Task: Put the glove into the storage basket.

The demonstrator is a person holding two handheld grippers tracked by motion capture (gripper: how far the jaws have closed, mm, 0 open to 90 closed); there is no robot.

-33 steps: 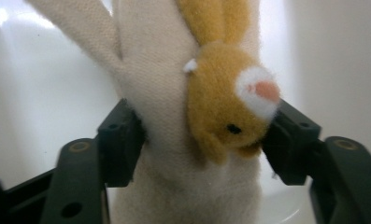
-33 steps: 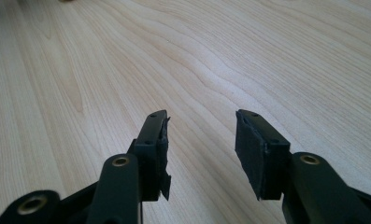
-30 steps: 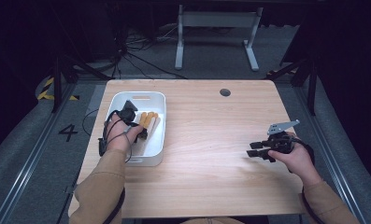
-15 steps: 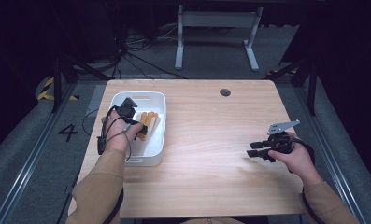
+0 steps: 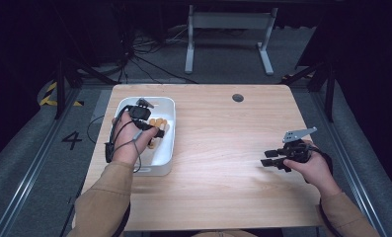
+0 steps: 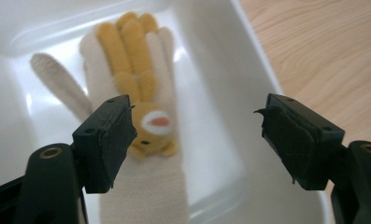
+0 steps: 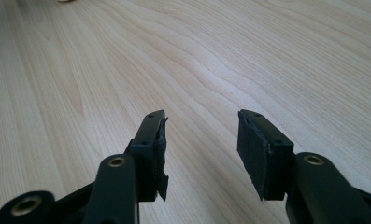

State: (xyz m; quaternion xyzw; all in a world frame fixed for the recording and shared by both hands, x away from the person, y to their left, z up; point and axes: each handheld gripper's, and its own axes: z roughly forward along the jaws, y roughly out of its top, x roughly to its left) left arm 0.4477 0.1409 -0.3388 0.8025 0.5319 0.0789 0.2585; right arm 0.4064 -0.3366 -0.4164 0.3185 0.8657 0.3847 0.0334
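A cream knitted glove (image 6: pixel 141 88) with orange fingers and a small animal face lies flat in the white bin (image 6: pixel 220 84). My left gripper (image 6: pixel 195 123) hovers over it, open; its jaws have just been opening and the pads press on nothing. From above, the left gripper (image 5: pixel 157 132) hangs over the bin (image 5: pixel 167 102), and part of the glove (image 5: pixel 159 122) peeks out beside it. Above the bare wood at the table's right, my right gripper (image 5: pixel 268 161) is held open. Its jaws (image 7: pixel 202 140) point along the tabletop with nothing between them.
The wooden table (image 5: pixel 223 148) has a small dark round hole (image 5: pixel 238 98) near its far edge. The bin stands at the table's left side. Beyond the far edge are a dark floor, cables and a grey stand (image 5: pixel 228 34).
My left hand has lifted its gripper away from the glove, which stays lying in the bin. The right hand has kept still.
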